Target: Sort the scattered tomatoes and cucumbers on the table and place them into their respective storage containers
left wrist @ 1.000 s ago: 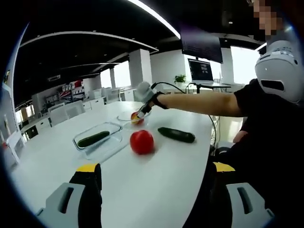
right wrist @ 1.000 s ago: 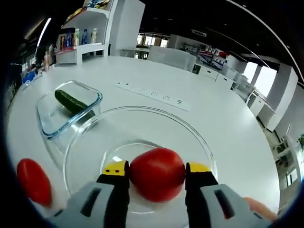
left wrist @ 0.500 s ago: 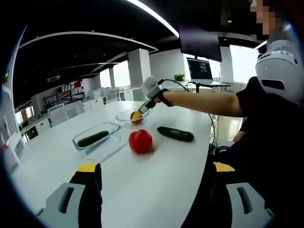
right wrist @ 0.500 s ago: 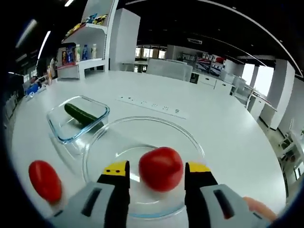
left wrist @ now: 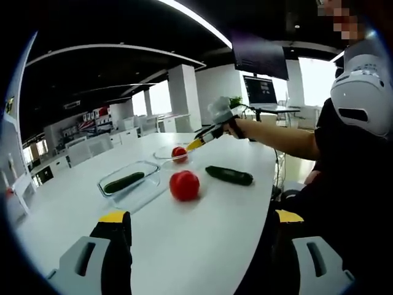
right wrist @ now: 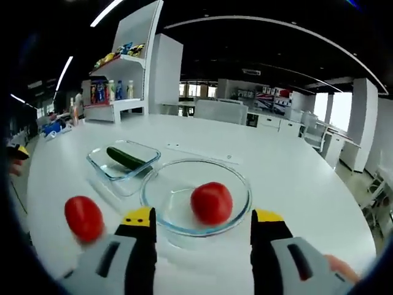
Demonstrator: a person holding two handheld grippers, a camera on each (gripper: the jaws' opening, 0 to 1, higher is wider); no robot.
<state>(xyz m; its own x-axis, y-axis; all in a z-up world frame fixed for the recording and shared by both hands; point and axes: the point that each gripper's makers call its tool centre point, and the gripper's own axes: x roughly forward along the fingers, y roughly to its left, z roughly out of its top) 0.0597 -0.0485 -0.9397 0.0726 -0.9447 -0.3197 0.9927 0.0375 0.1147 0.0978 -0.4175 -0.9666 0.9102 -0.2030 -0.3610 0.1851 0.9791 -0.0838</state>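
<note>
Two yellow-tipped jaws of the right gripper (right wrist: 199, 221) stand wide apart with nothing between them, held above the near rim of a round clear glass bowl (right wrist: 236, 206) in the right gripper view; one red tomato (right wrist: 211, 203) lies on the bowl's floor, free of the jaws. Just left of the bowl, a rectangular clear glass container (right wrist: 98, 163) holds one dark green cucumber (right wrist: 127, 158), whose long axis runs along the container's length, slanting from upper left to lower right in this view. A second red tomato (right wrist: 83, 217) sits on the white table (right wrist: 295, 178) nearer the camera, to the left of the bowl and apart from it. In the left gripper view, the left gripper (left wrist: 199, 227) also has its jaws spread wide and empty, low over the table's near part, well away from the produce. From there a loose second dark green cucumber (left wrist: 229, 176) lies flat on the table, its long axis running left to right and dipping slightly to the right, just right of the loose tomato. That makes two tomatoes, one bowled and one loose, and two cucumbers, one boxed and one loose. Beyond them a person's bare forearm (left wrist: 282, 138) reaches in from the right, holding the right gripper over the bowl.
</note>
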